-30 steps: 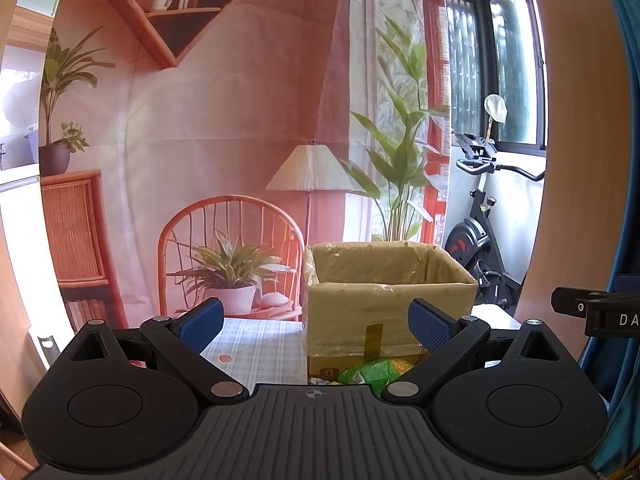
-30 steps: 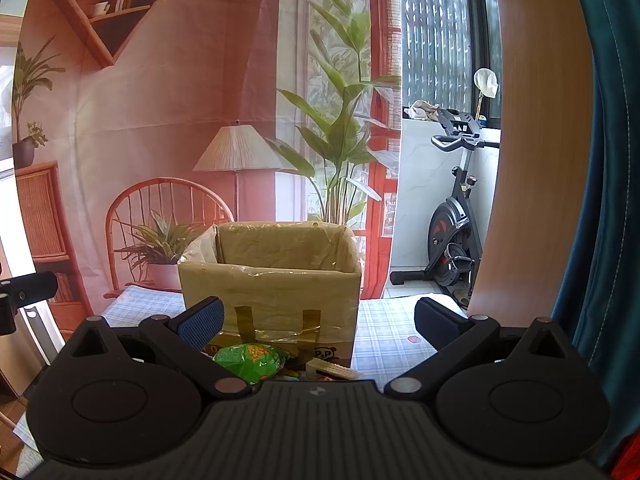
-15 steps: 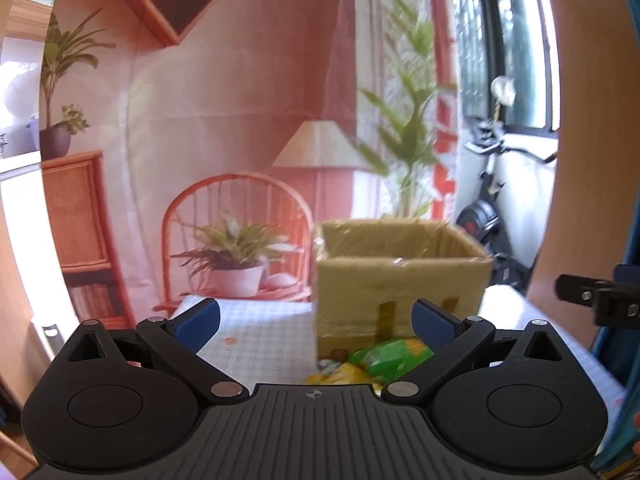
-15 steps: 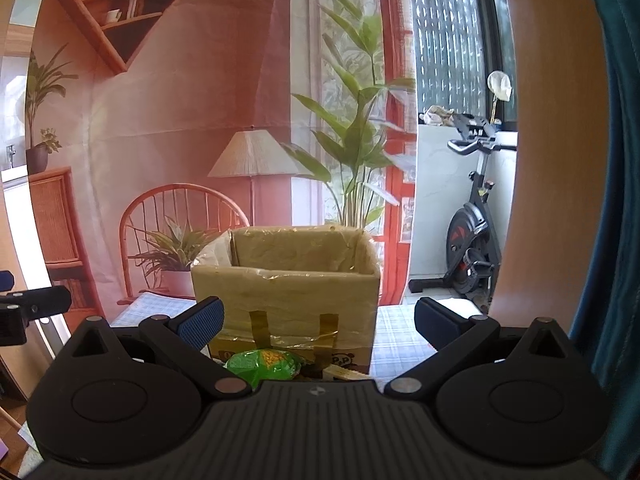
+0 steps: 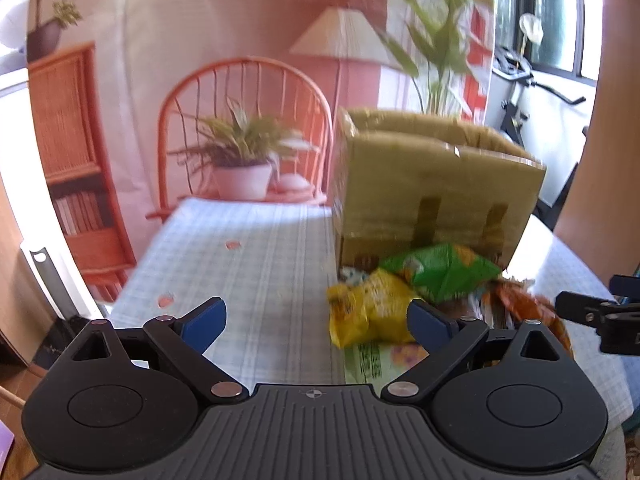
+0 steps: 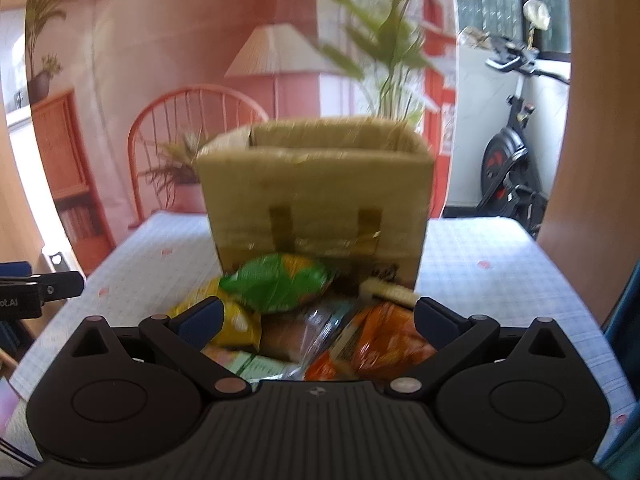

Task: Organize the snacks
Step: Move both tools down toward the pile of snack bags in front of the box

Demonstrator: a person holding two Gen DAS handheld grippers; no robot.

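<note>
Both grippers, left (image 5: 316,316) and right (image 6: 318,316), hang with fingers spread wide and nothing between them. The snacks (image 6: 320,320) lie heaped just ahead of the right fingertips, against the box (image 6: 316,196). Soft, light, crinkly bags (likely slippery); I'd pinch the green bag (image 6: 276,284) by a crimped edge.

On the table (image 6: 480,248) I saw the box (image 6: 320,184) standing behind a snack heap (image 6: 304,320), one bag (image 6: 276,280) topping it against the box front, another (image 5: 368,312) at its left, the chair (image 5: 244,132) behind the table's far edge.
</note>
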